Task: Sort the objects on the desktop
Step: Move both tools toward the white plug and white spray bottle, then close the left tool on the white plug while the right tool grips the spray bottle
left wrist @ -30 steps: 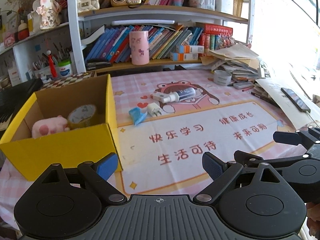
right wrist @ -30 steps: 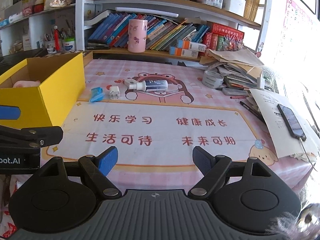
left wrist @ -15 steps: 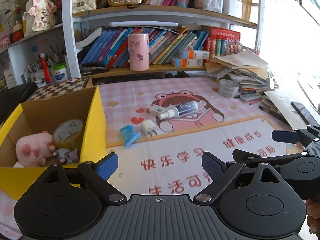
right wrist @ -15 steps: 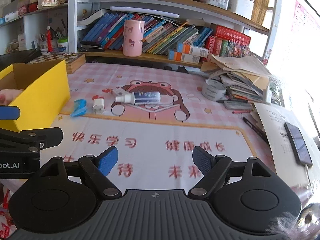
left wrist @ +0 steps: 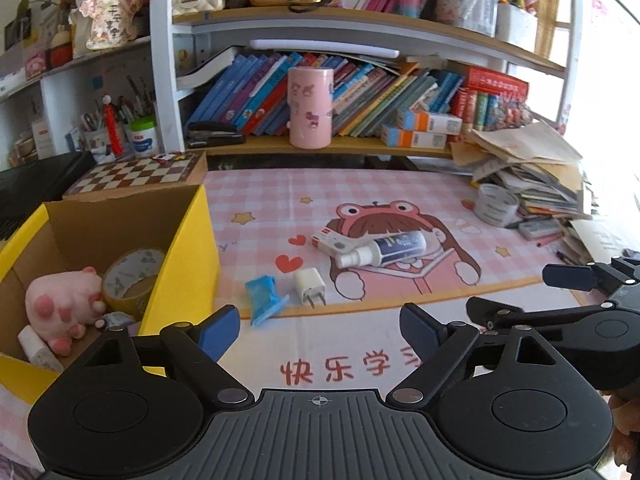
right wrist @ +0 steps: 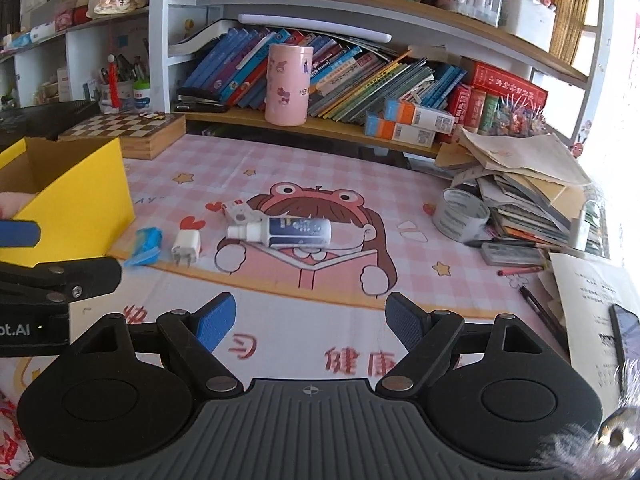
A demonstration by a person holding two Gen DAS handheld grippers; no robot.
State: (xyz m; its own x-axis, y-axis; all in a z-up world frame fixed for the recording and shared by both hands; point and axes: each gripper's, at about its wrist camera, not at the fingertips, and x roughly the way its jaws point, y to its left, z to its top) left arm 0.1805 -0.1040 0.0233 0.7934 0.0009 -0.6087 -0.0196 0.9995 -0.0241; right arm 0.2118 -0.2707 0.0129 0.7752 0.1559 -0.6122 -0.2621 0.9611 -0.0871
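Closing in since a second ago, both wide-open grippers, left gripper [left wrist: 320,330] and right gripper [right wrist: 310,318], are nearing the charger [left wrist: 309,285] and blue packet [left wrist: 264,293] mid-frame, suggesting a pickup for the yellow box [left wrist: 188,248] at left.

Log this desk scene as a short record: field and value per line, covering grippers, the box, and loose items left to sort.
left gripper: open, empty, above the mat
right gripper: open, empty, above the mat
yellow box: at the left of the desk, top open
in box: pink plush pig, tape roll
loose on mat: blue packet, white charger plug, spray bottle, small white box
spray bottle: lying on its side, against the small white box
right of mat: grey tape roll beside a paper stack
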